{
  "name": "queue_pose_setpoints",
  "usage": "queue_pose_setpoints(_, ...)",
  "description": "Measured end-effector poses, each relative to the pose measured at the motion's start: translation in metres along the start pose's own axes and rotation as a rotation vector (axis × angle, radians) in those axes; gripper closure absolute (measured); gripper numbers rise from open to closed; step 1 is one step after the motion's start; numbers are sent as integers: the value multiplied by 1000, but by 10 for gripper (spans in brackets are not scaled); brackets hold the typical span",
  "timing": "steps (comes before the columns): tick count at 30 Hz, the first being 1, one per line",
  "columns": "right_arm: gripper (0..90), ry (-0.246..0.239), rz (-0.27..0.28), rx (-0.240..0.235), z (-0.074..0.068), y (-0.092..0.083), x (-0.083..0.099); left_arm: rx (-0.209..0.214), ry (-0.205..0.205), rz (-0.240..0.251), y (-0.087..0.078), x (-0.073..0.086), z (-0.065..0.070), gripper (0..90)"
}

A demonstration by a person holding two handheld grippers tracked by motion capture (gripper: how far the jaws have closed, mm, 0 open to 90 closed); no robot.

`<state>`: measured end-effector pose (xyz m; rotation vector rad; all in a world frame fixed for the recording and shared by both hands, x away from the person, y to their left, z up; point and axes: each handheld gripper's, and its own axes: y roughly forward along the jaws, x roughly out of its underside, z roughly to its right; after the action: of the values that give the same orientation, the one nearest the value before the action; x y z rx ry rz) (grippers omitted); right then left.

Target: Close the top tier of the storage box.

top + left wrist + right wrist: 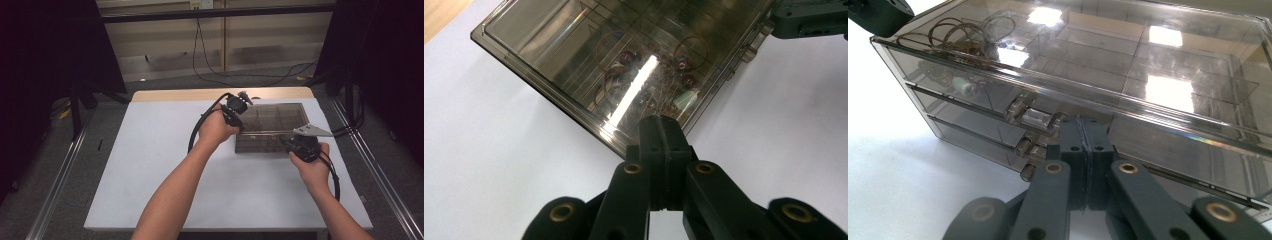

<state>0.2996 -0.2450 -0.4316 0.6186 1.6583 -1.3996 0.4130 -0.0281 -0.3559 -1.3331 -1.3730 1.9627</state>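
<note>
A smoked clear drawer box (pixel 272 125) stands on the white table (pixel 150 165). Through its lid (pixel 589 55) I see thin wire hoops and small beads (pixel 651 70) in one compartment. Clear handles (pixel 1035 116) stick out of the drawer fronts. My left gripper (pixel 241 129) is shut, and its tips (pixel 663 122) are at the lid's near front corner. My right gripper (pixel 284 141) is also shut, with its tips (pixel 1085 125) close against the box's front, beside the handles. Nothing shows between either pair of jaws.
The box has several divided compartments (pixel 1158 55) under the lid. A bare wooden strip (pixel 210 94) runs along the table's far edge. Cables (pixel 210 65) lie on the floor beyond it. Metal rails (pixel 55 185) flank the table.
</note>
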Motion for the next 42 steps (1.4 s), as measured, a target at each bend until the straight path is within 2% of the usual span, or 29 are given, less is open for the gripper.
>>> queue_pose_setpoints(7, 884, -1, -4, 1, 1, 0, 1, -1, 2, 3, 0, 0, -1, 900)
queue_pose_setpoints(11, 863, -2, -12, -3, 2, -1, 2, -3, -15, 8, -1, 1, -2, 880)
queue_pose_setpoints(13, 855, -3, -18, -6, 2, -1, 3, -2, -22, 9, -2, 1, -2, 854)
queue_pose_setpoints(16, 826, -5, -18, -13, 3, -3, 5, 11, -39, 10, -3, 2, -3, 766)
queue_pose_setpoints(18, 808, -4, -23, -21, 3, -4, 5, 0, -36, -1, -4, 4, -4, 747)
queue_pose_setpoints(21, 786, -7, -30, -35, 1, -6, 6, 17, -55, 1, -8, 8, -6, 697)
queue_pose_setpoints(29, 720, -10, -34, -61, -3, -13, 9, 19, -59, 47, -18, 16, -8, 551)
queue_pose_setpoints(31, 693, -11, -34, -65, -3, -15, 9, 18, -54, 43, -19, 19, -9, 537)
queue_pose_setpoints(34, 648, -5, -38, -73, -3, -19, 10, 3, -51, 43, -22, 23, -9, 468)
queue_pose_setpoints(42, 488, 2, -58, -83, -2, -24, 11, 5, -52, 62, -27, 32, -9, 354)
